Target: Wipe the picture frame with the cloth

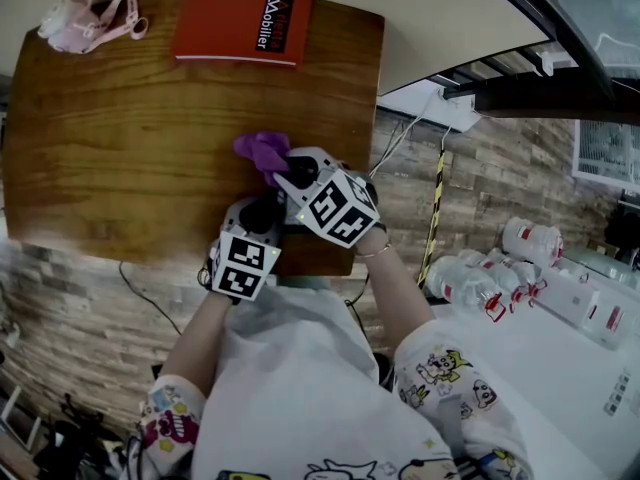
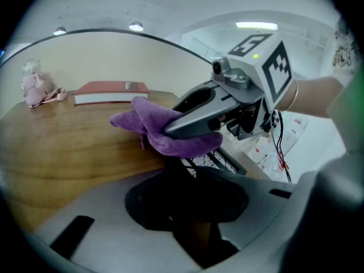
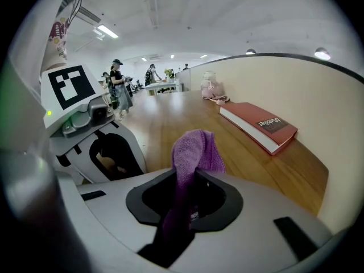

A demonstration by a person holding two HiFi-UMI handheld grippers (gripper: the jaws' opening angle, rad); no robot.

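A purple cloth (image 1: 262,151) hangs pinched in my right gripper (image 1: 285,173), which is shut on it; in the right gripper view the cloth (image 3: 193,152) rises out from between the jaws. In the left gripper view the right gripper (image 2: 170,131) presses the cloth (image 2: 165,138) against the top of a dark-edged picture frame (image 2: 210,161). The frame stands at the table's near edge, and its lower part runs down dark between the jaws of my left gripper (image 2: 187,209), which is shut on it. In the head view the left gripper (image 1: 262,213) sits just below the right one, and both hide the frame.
On the wooden table (image 1: 120,138) a red book (image 1: 243,23) lies at the far edge and a pink toy (image 1: 85,20) at the far left corner. Plastic bottles (image 1: 480,283) and cables lie on the floor to the right. People (image 3: 116,81) stand far behind.
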